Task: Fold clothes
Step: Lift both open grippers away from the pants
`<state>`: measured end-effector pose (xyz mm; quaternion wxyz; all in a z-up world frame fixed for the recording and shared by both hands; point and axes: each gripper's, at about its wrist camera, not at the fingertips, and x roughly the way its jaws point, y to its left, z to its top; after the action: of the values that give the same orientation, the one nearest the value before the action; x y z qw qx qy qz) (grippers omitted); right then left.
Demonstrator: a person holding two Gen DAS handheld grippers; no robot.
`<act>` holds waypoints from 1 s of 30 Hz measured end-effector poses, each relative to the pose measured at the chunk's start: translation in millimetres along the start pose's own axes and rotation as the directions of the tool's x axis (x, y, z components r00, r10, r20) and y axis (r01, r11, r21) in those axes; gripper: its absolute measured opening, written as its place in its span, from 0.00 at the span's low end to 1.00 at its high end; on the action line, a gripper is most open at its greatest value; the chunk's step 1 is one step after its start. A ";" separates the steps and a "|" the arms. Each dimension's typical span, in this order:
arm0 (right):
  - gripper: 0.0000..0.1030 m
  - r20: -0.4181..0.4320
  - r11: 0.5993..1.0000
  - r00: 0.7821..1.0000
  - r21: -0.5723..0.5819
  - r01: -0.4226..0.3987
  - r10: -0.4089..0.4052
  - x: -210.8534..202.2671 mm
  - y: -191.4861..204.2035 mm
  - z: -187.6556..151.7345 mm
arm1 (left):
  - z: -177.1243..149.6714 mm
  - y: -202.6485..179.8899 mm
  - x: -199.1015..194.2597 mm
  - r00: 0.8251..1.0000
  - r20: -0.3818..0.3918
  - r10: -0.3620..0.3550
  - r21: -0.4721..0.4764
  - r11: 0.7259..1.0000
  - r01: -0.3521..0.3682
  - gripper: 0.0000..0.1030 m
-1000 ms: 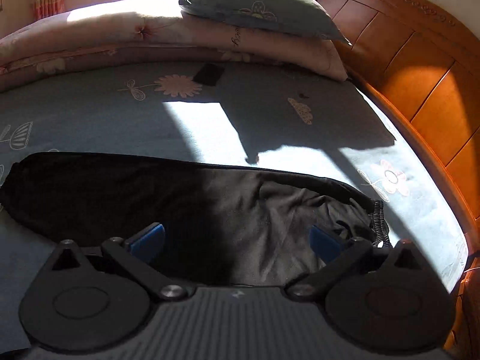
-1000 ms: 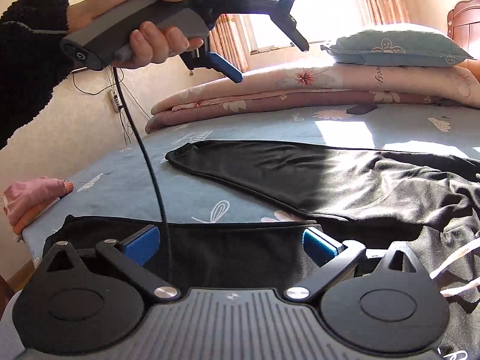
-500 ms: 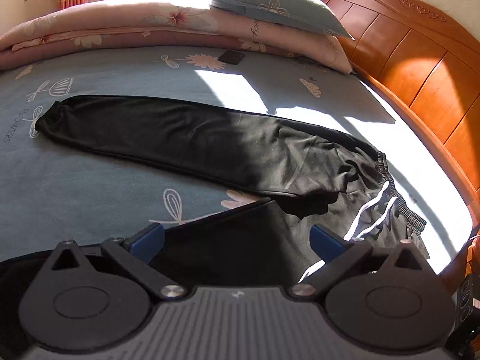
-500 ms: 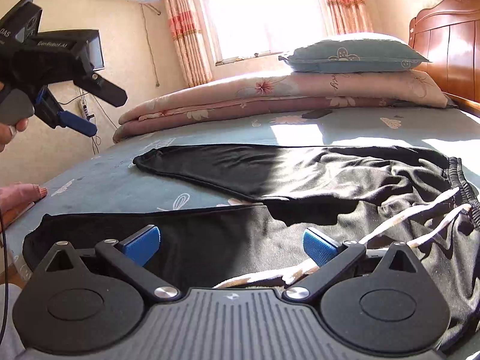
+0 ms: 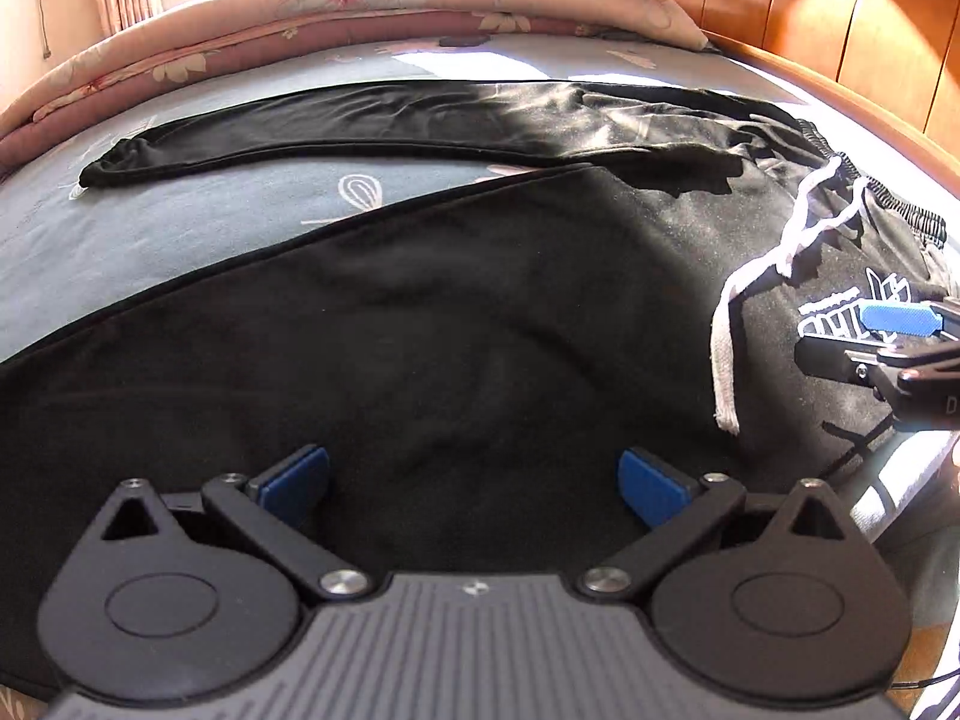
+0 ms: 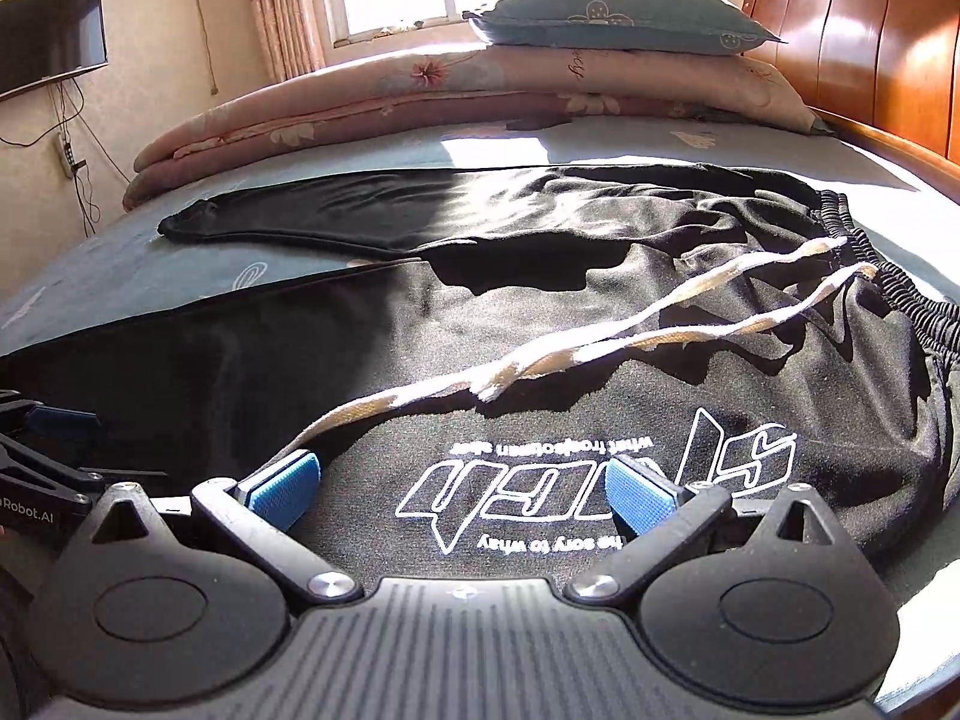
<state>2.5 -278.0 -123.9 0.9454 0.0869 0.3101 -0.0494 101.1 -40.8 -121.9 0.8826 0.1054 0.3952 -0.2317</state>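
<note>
Black jogging trousers [image 5: 420,312] lie spread on the bed, legs parted, far leg [image 5: 312,126] stretching left, near leg under my left gripper [image 5: 474,477]. That gripper is open, low over the near leg's cloth. A white drawstring [image 6: 600,336] trails across the hip from the elastic waistband [image 6: 888,276]. White lettering [image 6: 600,480] sits on the hip. My right gripper [image 6: 459,495] is open just above that lettering; its left pad touches the drawstring's end. The right gripper's blue pad [image 5: 897,319] also shows in the left wrist view.
The bed has a blue-grey flowered sheet [image 5: 180,222]. A folded pink quilt [image 6: 420,96] and a teal pillow [image 6: 612,18] lie at the far side. A wooden headboard [image 6: 870,48] runs along the right. A wall television [image 6: 48,36] hangs far left.
Both grippers have come down and forward from high above the bed to just over the trousers, the left over the near leg, the right over the printed hip. Both stayed open.
</note>
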 end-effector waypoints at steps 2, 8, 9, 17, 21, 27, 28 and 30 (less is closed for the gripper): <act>1.00 0.000 1.000 1.000 -0.027 0.013 -0.013 -0.1 3.6 -2.4 | -4.8 8.8 -6.3 1.000 -0.004 0.003 -0.027 1.000 -0.003 0.99; 1.00 -0.001 0.988 0.996 -0.128 0.089 -0.090 5.8 20.5 -9.5 | -3.9 23.6 -17.4 0.999 0.036 0.039 -0.128 0.991 -0.034 0.99; 1.00 -0.001 0.988 0.996 -0.124 0.094 -0.095 6.0 20.8 -9.7 | -3.9 25.6 -14.7 0.999 0.028 0.047 -0.155 0.987 -0.042 0.99; 1.00 -0.057 0.988 0.993 -0.122 0.093 -0.101 5.2 22.1 -1.3 | -12.8 31.7 -19.1 0.997 0.012 0.072 -0.195 0.978 -0.068 0.99; 1.00 -0.053 0.995 0.995 -0.051 -0.081 0.079 -23.8 15.2 10.6 | -7.0 56.9 -25.0 0.991 0.054 0.121 -0.249 0.963 -0.104 0.99; 1.00 0.056 0.966 0.969 -0.119 -0.231 0.239 -72.5 7.2 6.1 | 7.2 138.1 -30.0 0.990 0.049 0.133 -0.433 0.896 -0.099 0.99; 1.00 0.063 0.964 0.967 -0.124 -0.237 0.246 -75.6 4.4 2.4 | 9.3 157.9 -32.6 0.993 0.049 0.104 -0.493 0.868 -0.066 0.99; 1.00 0.047 0.970 0.969 -0.035 -0.241 0.242 -71.6 -3.3 1.2 | 13.8 197.4 -40.6 0.996 0.065 0.068 -0.600 0.800 -0.015 0.99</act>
<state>-54.8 -278.6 -80.9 0.9532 0.1091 0.2737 0.0684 183.7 139.1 -81.8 0.8913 -0.1797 0.4084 -0.0799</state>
